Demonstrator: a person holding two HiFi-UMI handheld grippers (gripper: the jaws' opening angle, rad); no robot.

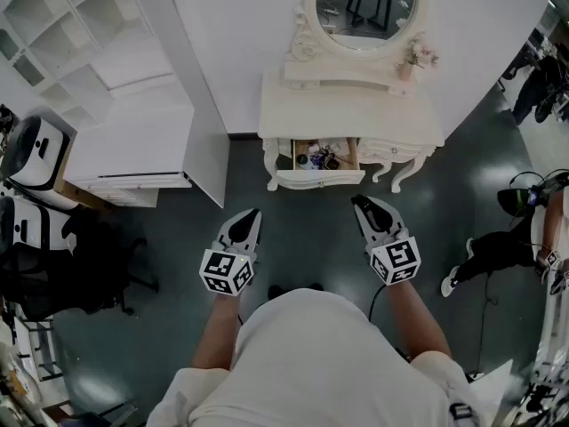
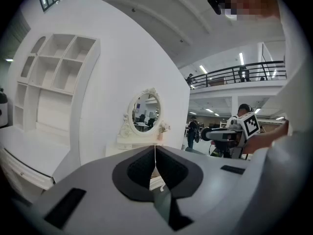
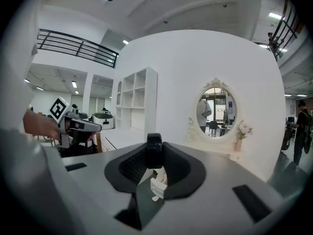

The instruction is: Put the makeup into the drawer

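Beyond both claws, well apart: a curved white wall [image 1: 240,25]. Off to the left of the left claw [image 1: 250,217], well apart: a tall white open shelf unit [image 1: 62,34]. Straight ahead, against that wall: a white carved dressing table [image 1: 351,118] topped with an oval framed mirror [image 1: 360,3]. Under its top, on a line between the two claws: a white drawer [image 1: 316,181], pulled out, small dark makeup items [image 1: 320,158] inside. Left claw: jaws pressed together, nothing between. Right claw [image 1: 363,205]: pinches a small black round makeup case [image 3: 154,151] at its tips, well short of the drawer.
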